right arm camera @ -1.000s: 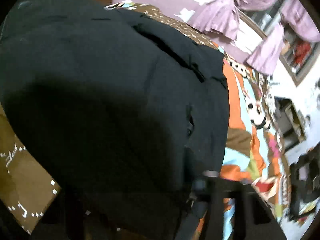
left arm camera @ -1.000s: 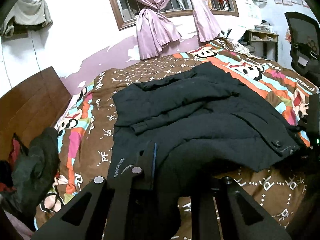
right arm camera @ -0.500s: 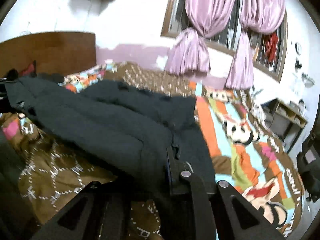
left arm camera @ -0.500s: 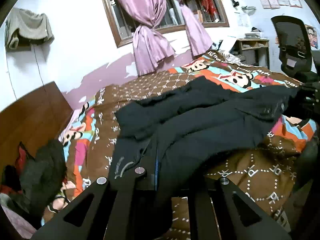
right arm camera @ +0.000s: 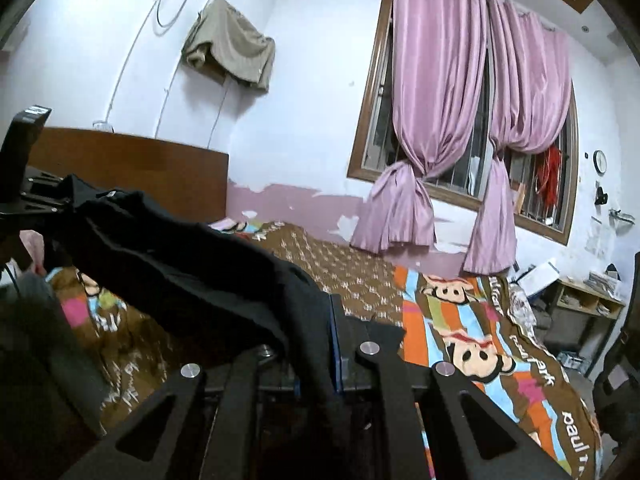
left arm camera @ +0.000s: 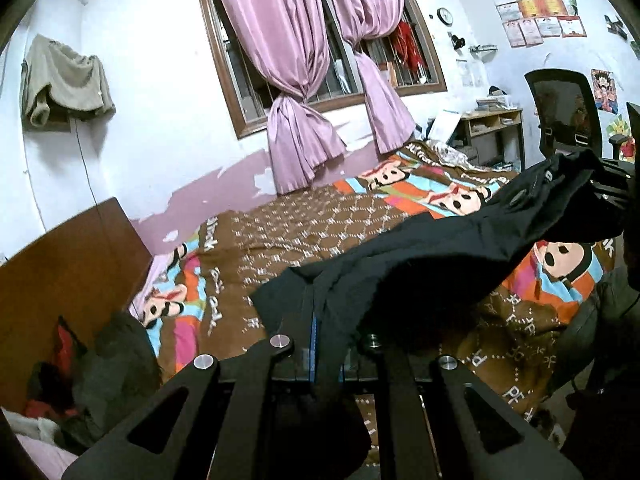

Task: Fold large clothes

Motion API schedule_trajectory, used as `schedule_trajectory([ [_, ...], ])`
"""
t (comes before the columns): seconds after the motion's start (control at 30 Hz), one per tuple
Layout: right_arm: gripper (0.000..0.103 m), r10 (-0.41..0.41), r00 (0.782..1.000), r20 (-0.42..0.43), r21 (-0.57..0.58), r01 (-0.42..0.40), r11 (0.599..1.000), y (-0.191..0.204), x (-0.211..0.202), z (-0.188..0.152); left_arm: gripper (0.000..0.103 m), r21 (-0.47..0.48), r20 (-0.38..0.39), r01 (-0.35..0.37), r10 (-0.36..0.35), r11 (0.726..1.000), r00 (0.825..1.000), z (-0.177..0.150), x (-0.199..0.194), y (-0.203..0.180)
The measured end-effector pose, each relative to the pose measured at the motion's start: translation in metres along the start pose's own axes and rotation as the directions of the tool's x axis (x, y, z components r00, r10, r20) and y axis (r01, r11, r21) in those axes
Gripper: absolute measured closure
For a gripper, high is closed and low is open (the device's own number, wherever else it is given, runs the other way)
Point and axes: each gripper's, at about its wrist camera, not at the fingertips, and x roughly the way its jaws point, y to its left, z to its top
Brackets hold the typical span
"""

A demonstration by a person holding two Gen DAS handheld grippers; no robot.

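Observation:
A large black jacket hangs stretched in the air between my two grippers, above the bed. My left gripper is shut on one edge of the jacket. My right gripper is shut on the opposite edge of the jacket. The right gripper shows at the far right of the left wrist view, and the left gripper at the far left of the right wrist view. The lower part of the jacket hangs below the frames, hidden.
The bed has a brown and striped cartoon-monkey cover. A wooden headboard and a heap of dark clothes lie at the left. An office chair and a desk stand at the right, under the curtained window.
Both grippers have risen and lifted the jacket off the bed. It lay spread on the cover a second ago and now hangs taut between them.

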Motion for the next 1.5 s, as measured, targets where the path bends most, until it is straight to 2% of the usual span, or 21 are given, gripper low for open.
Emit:
schedule_trajectory([
  [0.17, 0.093, -0.020, 0.999, -0.027, -0.019, 0.019, 1.000, -0.008, 0.032, 0.011, 0.097, 0.008, -0.010, -0.004, 0.004, 1.000, 1.000, 0.017, 0.031, 0.007],
  [0.37, 0.093, 0.011, 0.989, -0.146, 0.100, 0.004, 0.995, -0.040, 0.097, 0.004, 0.097, 0.001, -0.055, 0.018, -0.018, 1.000, 0.998, 0.026, 0.096, 0.015],
  [0.53, 0.093, 0.034, 0.971, -0.235, 0.190, 0.011, 0.982, -0.065, 0.155, -0.006, 0.097, -0.005, -0.105, 0.025, -0.025, 1.000, 0.994, 0.030, 0.148, 0.022],
  [0.8, 0.093, 0.014, 0.966, -0.260, 0.194, 0.038, 0.980, -0.078, 0.224, -0.010, 0.097, -0.028, -0.157, 0.001, -0.005, 1.000, 0.988, 0.036, 0.222, 0.050],
  [1.0, 0.093, 0.019, 0.956, -0.294, 0.195, 0.040, 0.980, -0.086, 0.283, -0.018, 0.097, -0.046, -0.208, -0.011, 0.001, 0.999, 0.978, 0.028, 0.277, 0.067],
  [1.2, 0.093, 0.014, 0.939, -0.343, 0.186, 0.053, 0.981, -0.093, 0.339, -0.031, 0.096, -0.116, -0.264, -0.006, -0.025, 0.993, 0.964, 0.017, 0.338, 0.087],
  [1.27, 0.093, 0.025, 0.932, -0.362, 0.198, 0.050, 0.979, -0.097, 0.356, -0.041, 0.092, -0.148, -0.278, -0.003, -0.039, 0.989, 0.960, 0.011, 0.354, 0.093],
  [1.37, 0.092, 0.041, 0.921, -0.386, 0.219, 0.048, 0.975, -0.097, 0.372, -0.056, 0.089, -0.173, -0.297, -0.025, -0.028, 0.985, 0.954, 0.002, 0.368, 0.095],
  [1.5, 0.089, 0.053, 0.916, -0.398, 0.220, 0.040, 0.975, -0.095, 0.381, -0.066, 0.086, -0.143, -0.297, -0.044, 0.000, 0.989, 0.955, -0.002, 0.374, 0.092],
])
